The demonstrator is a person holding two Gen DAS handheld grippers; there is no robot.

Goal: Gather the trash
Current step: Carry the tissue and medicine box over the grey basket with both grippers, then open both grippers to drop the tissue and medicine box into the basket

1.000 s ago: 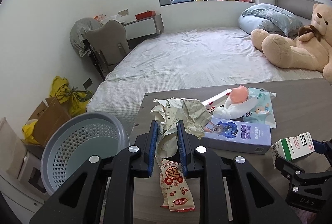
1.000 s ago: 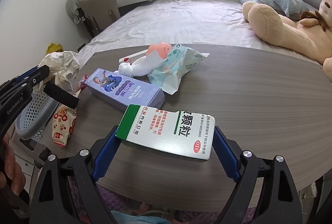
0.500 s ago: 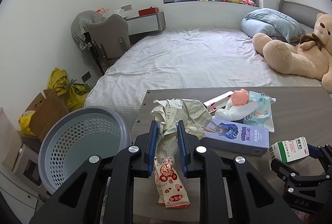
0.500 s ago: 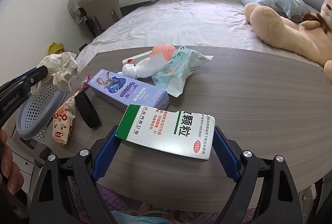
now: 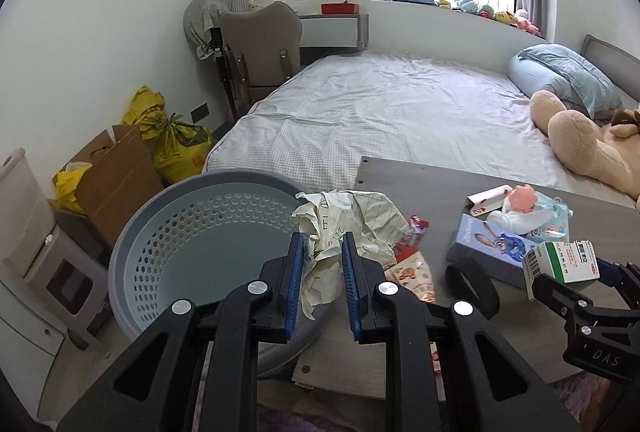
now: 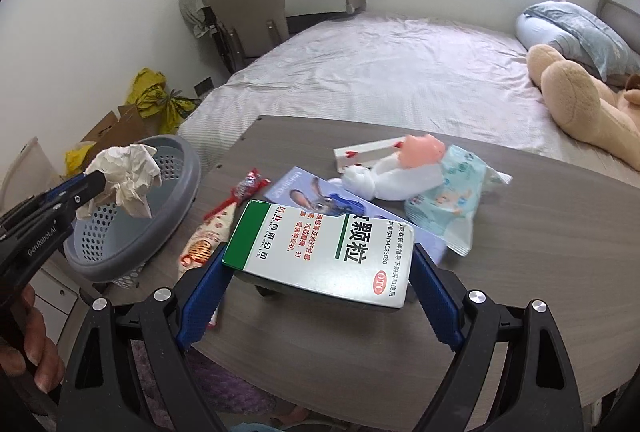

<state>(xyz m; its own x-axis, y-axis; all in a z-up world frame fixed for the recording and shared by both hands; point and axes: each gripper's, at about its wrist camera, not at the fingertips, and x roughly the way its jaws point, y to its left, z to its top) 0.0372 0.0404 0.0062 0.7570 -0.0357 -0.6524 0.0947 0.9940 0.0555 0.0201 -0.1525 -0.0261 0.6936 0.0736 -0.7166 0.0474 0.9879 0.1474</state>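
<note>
My left gripper (image 5: 320, 272) is shut on a crumpled ball of paper (image 5: 348, 228) and holds it over the right rim of the grey perforated basket (image 5: 168, 232). The same paper (image 6: 126, 180) and basket (image 6: 176, 200) show at the left of the right wrist view. My right gripper (image 6: 320, 272) is shut on a white and green medicine box (image 6: 324, 252) held above the table; that box also shows in the left wrist view (image 5: 564, 264).
On the grey wooden table (image 6: 520, 252) lie a red snack wrapper (image 6: 208, 240), a purple rabbit box (image 6: 316, 196), a wet-wipe pack (image 6: 448, 200), a pink and white toy (image 6: 404, 164) and a black tape ring (image 5: 476, 288). A bed (image 5: 380, 112) stands behind.
My left gripper has carried the crumpled paper left, from over the table to the basket's rim. My right gripper with the medicine box has swung left too.
</note>
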